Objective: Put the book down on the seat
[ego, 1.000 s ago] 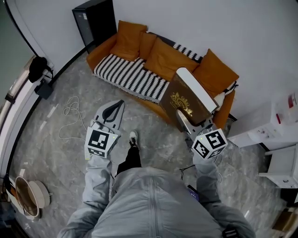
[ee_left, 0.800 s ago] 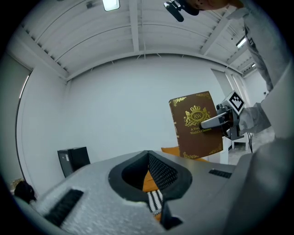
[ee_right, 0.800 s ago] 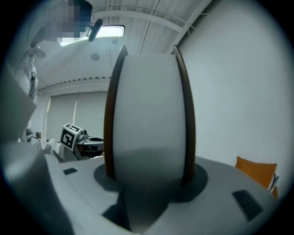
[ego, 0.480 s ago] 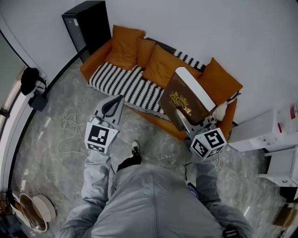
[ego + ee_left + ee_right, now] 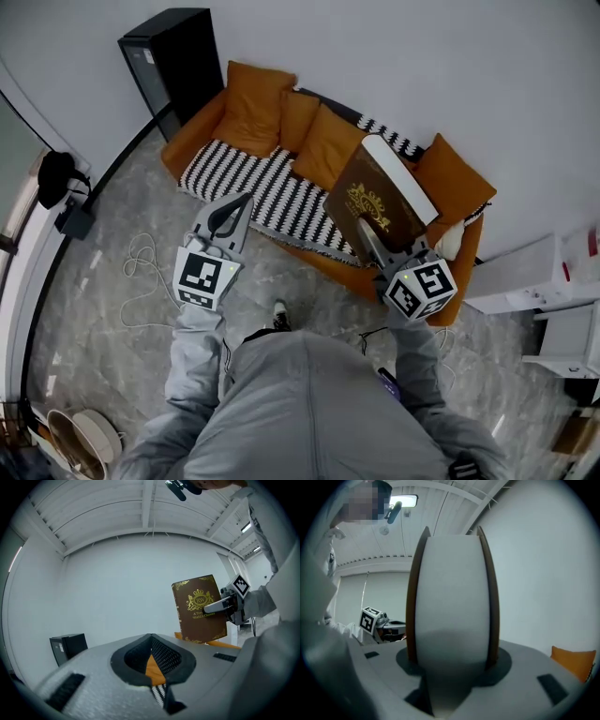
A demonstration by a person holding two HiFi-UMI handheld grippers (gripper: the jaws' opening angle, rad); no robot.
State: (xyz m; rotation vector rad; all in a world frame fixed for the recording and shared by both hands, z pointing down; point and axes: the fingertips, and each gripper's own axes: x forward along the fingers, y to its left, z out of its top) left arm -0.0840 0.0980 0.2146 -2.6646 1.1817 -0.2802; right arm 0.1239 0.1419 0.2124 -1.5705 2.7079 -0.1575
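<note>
My right gripper [image 5: 367,234] is shut on a thick brown book [image 5: 377,201] with gold print on its cover. The book stands upright in the air over the right part of the orange sofa [image 5: 192,120]. In the right gripper view the book's [image 5: 450,597] white page edge faces the camera, both covers between the jaws. The left gripper view shows the book [image 5: 199,609] from the side, with the right gripper [image 5: 220,605] on its cover. My left gripper [image 5: 241,205] is shut and holds nothing, in front of the sofa's black-and-white striped seat [image 5: 251,164].
Orange cushions [image 5: 327,146] lean along the sofa's back. A black cabinet [image 5: 165,54] stands left of the sofa and white furniture [image 5: 553,272] to its right. A white cable [image 5: 141,264] lies on the marble floor, and the person's foot [image 5: 279,315] is between the grippers.
The person has stepped closer to the sofa. Both grippers and the held book have come forward with them, so the sofa sits lower and nearer in the head view.
</note>
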